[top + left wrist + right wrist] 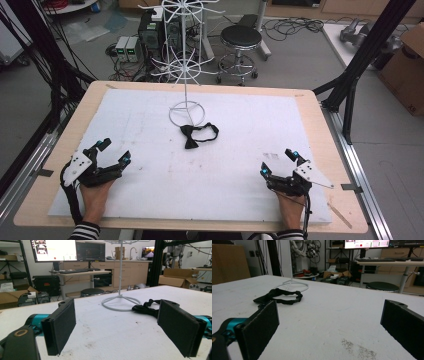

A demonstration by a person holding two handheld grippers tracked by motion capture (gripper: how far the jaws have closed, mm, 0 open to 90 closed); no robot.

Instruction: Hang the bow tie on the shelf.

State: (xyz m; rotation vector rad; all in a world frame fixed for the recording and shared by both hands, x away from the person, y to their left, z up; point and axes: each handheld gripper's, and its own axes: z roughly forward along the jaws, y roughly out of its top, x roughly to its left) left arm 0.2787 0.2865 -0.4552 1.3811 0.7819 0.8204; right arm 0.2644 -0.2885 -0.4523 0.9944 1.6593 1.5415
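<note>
A white mat (150,150) covers the table. The black bow tie (192,135) lies just beside the wire rack (186,107) base. The left gripper (114,152) and right gripper (278,161) rest wide open, empty, well apart from it. Nothing seems begun; reaching the tie likely comes next.

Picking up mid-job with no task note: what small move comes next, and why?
Probably reach the right gripper forward toward the black bow tie. Both grippers sit open near the table's front edge, holding nothing, and the bow tie lies loose beside the white wire stand's ring base.
</note>
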